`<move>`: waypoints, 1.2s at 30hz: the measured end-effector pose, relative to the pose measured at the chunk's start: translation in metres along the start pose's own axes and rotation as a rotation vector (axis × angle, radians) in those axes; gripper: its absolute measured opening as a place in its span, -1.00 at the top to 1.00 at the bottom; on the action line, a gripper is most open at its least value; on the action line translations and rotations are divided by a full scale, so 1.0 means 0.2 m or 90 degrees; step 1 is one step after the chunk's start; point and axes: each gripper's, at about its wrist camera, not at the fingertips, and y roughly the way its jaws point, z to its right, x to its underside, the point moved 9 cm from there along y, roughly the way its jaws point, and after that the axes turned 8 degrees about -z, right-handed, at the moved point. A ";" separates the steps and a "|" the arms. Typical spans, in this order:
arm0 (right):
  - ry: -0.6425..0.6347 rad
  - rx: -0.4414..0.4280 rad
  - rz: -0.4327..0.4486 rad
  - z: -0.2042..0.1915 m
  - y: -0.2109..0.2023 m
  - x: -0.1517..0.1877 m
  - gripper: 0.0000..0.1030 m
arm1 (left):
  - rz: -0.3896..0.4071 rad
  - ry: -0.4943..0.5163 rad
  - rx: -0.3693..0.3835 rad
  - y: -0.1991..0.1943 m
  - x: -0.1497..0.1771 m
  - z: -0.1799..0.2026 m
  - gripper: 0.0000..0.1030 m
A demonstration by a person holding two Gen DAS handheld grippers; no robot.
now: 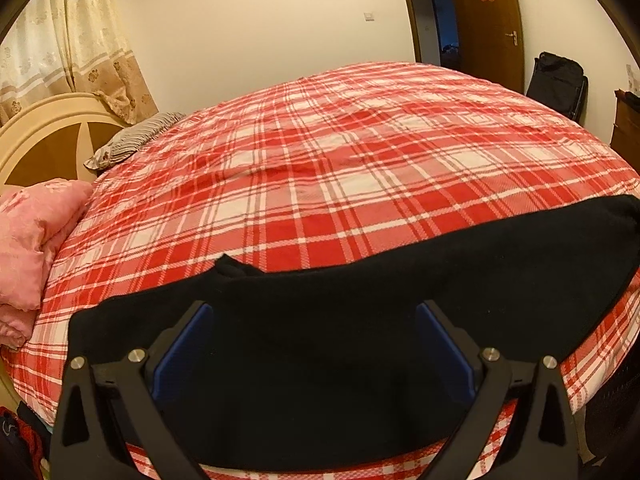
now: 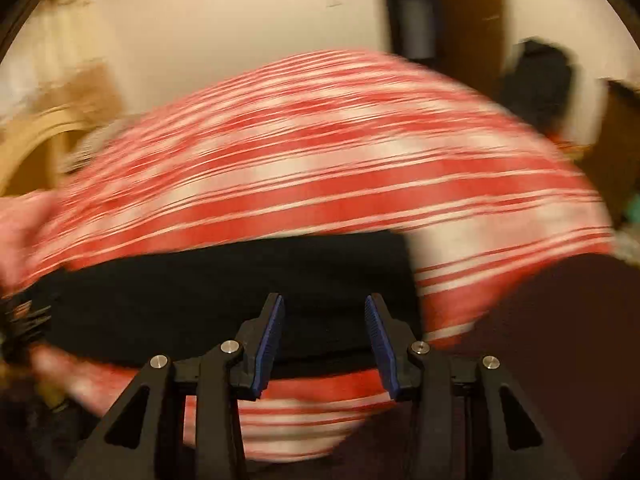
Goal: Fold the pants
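Note:
The black pants (image 1: 360, 280) lie folded into a wide flat band across the near edge of a bed with a red and white plaid cover (image 1: 320, 160). My left gripper (image 1: 314, 308) hovers over the middle of the band, its blue pads spread wide with no cloth pinched between them. The right wrist view is blurred by motion. There the pants (image 2: 200, 288) stretch from the left to just past the centre on the plaid cover (image 2: 320, 160). My right gripper (image 2: 325, 300) stands above their right end, jaws apart and nothing gripped.
A pink quilt (image 1: 32, 240) is bunched at the bed's left, below a striped pillow (image 1: 132, 140) and a cream headboard (image 1: 48, 136). Beyond the bed stand a brown door (image 1: 484, 20), a black bag (image 1: 556, 80) and a wooden cabinet (image 1: 628, 128). A dark maroon shape (image 2: 560, 340) fills the lower right.

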 end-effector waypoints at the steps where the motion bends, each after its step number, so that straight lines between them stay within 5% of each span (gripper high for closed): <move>1: -0.014 -0.033 -0.021 -0.10 0.05 0.04 0.14 | -0.001 0.003 0.000 0.01 0.00 0.01 -0.99; 6: 0.130 -0.139 -0.065 -0.15 0.16 0.17 0.13 | 0.003 0.023 0.007 0.01 0.03 0.05 -0.99; 9: 0.178 -0.068 -0.058 -0.04 0.21 0.21 0.13 | 0.016 0.028 0.006 -0.02 0.03 0.04 -0.99; 15: 0.233 -0.057 -0.045 0.06 0.28 0.18 0.13 | -0.010 0.008 0.026 0.04 0.06 0.03 -0.99; 18: 0.243 -0.082 -0.039 0.03 0.32 0.16 0.21 | -0.012 0.012 0.026 0.05 0.07 0.04 -0.99; 19: 0.248 -0.083 -0.032 0.02 0.32 0.16 0.39 | -0.011 0.012 0.027 0.05 0.07 0.04 -0.99; 20: 0.243 -0.086 -0.032 0.00 0.31 0.16 0.92 | -0.009 0.010 0.026 0.04 0.07 0.03 -0.99; 31: 0.173 -0.038 -0.103 0.04 0.31 0.25 0.91 | -0.007 0.016 0.031 0.05 0.05 0.03 -0.99; 36: 0.213 -0.091 -0.134 0.12 0.23 0.25 0.88 | 0.001 0.043 0.053 0.05 -0.01 0.10 -1.00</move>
